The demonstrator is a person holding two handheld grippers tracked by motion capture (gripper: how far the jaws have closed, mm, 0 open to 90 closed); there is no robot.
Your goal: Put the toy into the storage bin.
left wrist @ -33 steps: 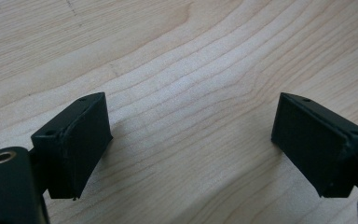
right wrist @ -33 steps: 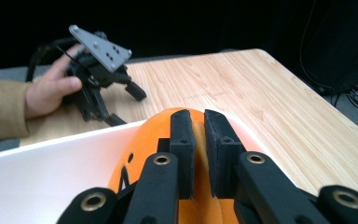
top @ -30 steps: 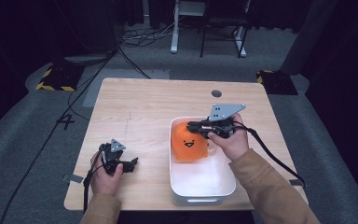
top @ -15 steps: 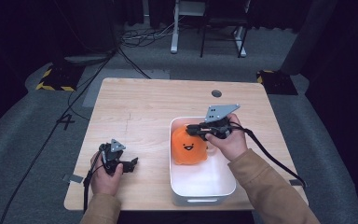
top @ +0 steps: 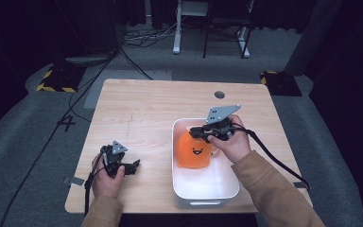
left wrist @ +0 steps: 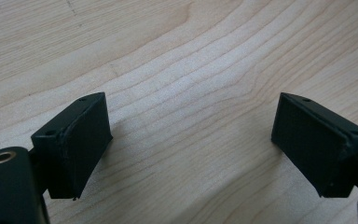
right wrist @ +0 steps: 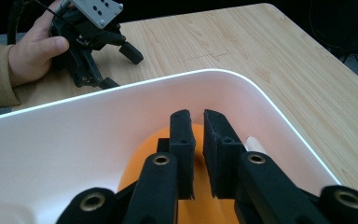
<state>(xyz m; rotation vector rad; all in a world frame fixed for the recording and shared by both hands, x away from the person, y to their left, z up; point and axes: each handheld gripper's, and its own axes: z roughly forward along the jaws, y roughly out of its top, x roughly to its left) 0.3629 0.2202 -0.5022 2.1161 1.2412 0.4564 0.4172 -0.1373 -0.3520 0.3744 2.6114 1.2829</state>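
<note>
An orange plush toy (top: 194, 150) with a smiling face sits in the far half of a white bin (top: 205, 196) on the right side of the wooden table. My right gripper (top: 194, 132) reaches over the bin's far end, and its jaws are shut on the top of the toy (right wrist: 144, 158), where orange shows in the narrow gap between the pads (right wrist: 182, 135). My left gripper (top: 134, 165) rests on the table near the front left. It is open, with bare wood between its pads (left wrist: 74, 140), and it also appears beyond the bin rim (right wrist: 121, 88).
A pale stick (right wrist: 255, 142) lies in the bin beside the toy. A round cable hole (top: 220, 94) sits near the table's far edge. Cables, a chair base and black-and-yellow marked blocks are on the floor beyond the table.
The orange toy sits slightly lower in the bin than before. Both hands have stayed about where they were.
</note>
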